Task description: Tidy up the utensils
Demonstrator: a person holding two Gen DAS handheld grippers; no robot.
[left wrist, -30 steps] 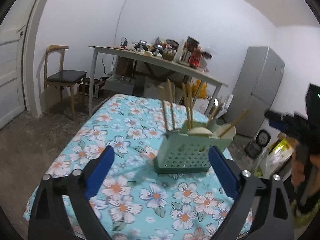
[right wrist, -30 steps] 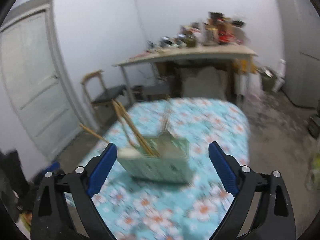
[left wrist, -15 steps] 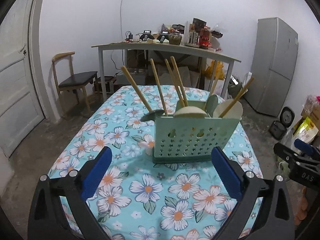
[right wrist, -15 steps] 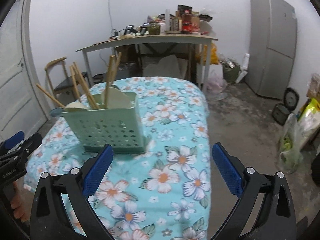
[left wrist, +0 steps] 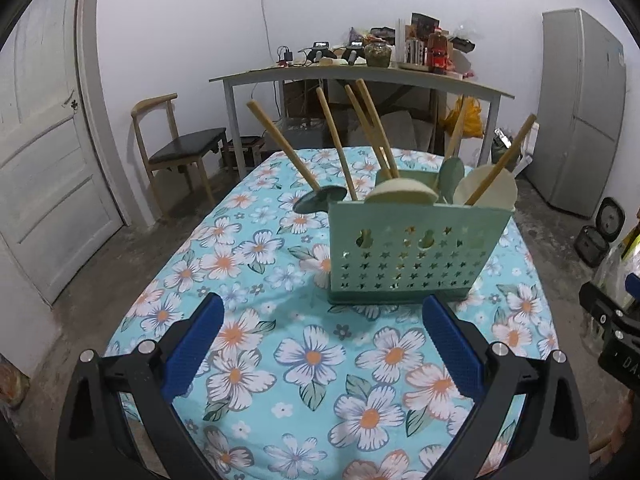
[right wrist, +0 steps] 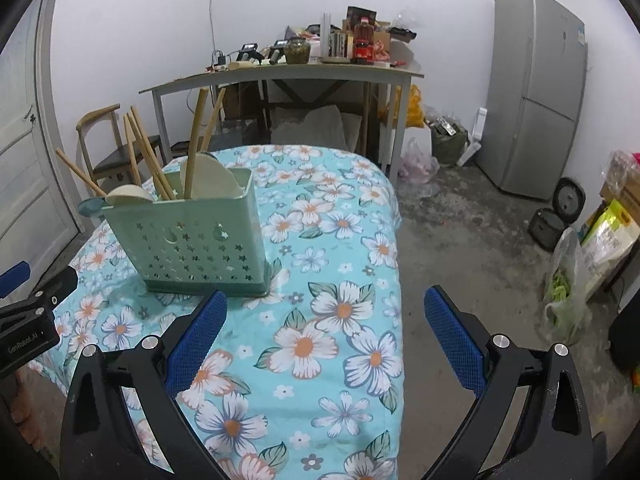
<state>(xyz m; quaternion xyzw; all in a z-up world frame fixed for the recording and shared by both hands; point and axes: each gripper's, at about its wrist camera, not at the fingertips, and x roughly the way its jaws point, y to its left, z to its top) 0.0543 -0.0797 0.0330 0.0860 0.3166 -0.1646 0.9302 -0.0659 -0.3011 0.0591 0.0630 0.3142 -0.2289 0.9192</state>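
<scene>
Two grippers, both with fingers spread wide and empty as before, left gripper (left wrist: 318, 320) now nearer the green utensil holder (left wrist: 412, 254) (upright on the floral tabletop (left wrist: 312, 360)), right gripper (right wrist: 325, 320) steadier, holder at its left, wooden-handled utensils (left wrist: 340, 152) leaning inside.

A pale green perforated utensil holder (left wrist: 412, 256) stands upright just beyond the left fingers (left wrist: 196, 344), crammed with leaning wooden-handled utensils (left wrist: 362, 144) and cream spoon bowls (left wrist: 486, 190).
</scene>
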